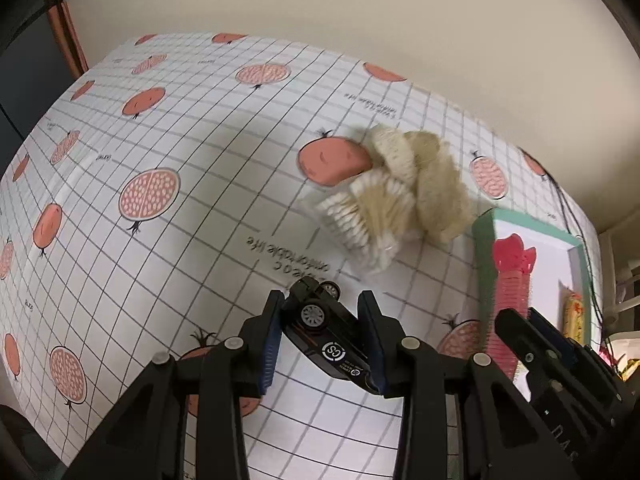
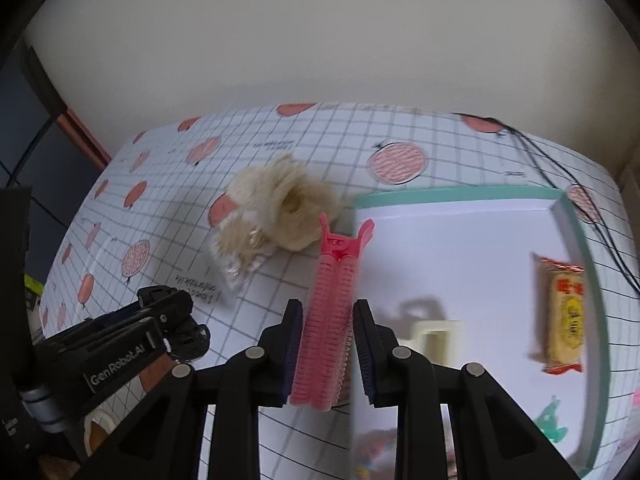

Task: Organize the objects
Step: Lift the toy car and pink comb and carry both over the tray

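My left gripper [image 1: 324, 312] is shut on a black toy car [image 1: 326, 334], held tilted above the pomegranate-print tablecloth [image 1: 160, 128]. My right gripper [image 2: 327, 312] is shut on a pink hair-roller clip [image 2: 330, 320], held over the left edge of a white tray with a teal rim [image 2: 576, 232]. The clip also shows in the left wrist view [image 1: 510, 280], with the tray [image 1: 482, 236] behind it. A fluffy cream scrunchie lies by a bag of cotton swabs [image 1: 400, 196] on the cloth, also in the right wrist view [image 2: 276, 208].
In the tray lie a yellow snack packet [image 2: 564, 316], a cream plastic piece [image 2: 436, 340] and a small teal item [image 2: 554, 424]. A tape roll [image 2: 98, 428] sits at the lower left. Black cables [image 2: 560, 172] run along the table's far right. A wall stands behind.
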A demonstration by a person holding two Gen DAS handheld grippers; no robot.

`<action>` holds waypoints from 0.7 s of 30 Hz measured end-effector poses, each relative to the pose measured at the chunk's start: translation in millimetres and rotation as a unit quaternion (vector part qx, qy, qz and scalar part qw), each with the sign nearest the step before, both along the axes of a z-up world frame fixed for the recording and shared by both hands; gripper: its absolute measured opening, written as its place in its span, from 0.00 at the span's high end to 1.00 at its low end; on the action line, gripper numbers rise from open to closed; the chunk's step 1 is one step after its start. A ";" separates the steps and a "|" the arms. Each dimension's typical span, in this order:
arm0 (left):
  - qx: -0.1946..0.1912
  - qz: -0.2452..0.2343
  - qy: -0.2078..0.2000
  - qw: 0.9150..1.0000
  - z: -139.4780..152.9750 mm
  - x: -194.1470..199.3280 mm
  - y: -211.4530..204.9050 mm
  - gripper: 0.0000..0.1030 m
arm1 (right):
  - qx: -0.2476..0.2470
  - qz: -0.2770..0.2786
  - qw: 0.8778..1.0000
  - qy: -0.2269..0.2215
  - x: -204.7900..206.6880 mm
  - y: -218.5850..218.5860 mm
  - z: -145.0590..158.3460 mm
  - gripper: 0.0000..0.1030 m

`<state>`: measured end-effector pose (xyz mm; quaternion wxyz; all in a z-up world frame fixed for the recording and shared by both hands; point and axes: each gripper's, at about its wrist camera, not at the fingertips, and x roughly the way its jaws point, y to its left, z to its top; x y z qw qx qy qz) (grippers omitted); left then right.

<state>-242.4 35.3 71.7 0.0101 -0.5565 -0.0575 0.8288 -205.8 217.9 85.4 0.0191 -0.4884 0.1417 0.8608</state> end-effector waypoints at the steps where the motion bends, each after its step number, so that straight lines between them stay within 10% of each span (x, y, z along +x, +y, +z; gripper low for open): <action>1: 0.001 -0.003 0.003 1.000 2.7 1.3 4.1 0.62 | -0.001 -0.006 1.000 0.002 2.3 6.3 1.7 0.73; 21: 0.024 -0.155 0.005 0.988 4.4 34.9 146.4 0.62 | 0.026 -0.116 0.993 -0.012 58.0 131.1 1.4 0.73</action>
